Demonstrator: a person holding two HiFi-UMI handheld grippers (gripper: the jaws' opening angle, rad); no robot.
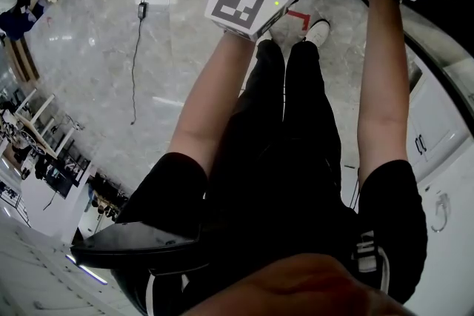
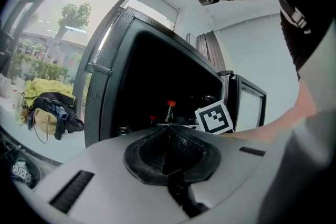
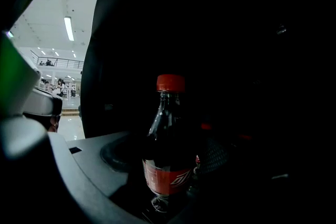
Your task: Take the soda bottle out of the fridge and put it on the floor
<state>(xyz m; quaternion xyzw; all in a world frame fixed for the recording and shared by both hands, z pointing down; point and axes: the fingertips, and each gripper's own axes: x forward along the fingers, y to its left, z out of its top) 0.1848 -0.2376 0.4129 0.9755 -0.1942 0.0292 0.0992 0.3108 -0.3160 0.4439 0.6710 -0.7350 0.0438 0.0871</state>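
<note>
Inside the dark fridge [image 2: 113,60] the bottle [image 3: 169,128] stands upright, long axis vertical, dead ahead in the right gripper [image 3: 168,165], whose jaws press its labelled belly from both sides, while the left gripper [image 2: 168,157], jaws together and empty, hangs outside, farther off.

We see the soda bottle [image 3: 167,139] standing upright inside the fridge [image 2: 107,76]. It holds a dark drink and has a red cap and a red label low on its body. It sits between the jaws of the right gripper [image 3: 169,162], which close against its sides. The fridge is black, stands open, and is dark inside. The floor [image 1: 111,78] beside the fridge is pale grey polished stone.
</note>
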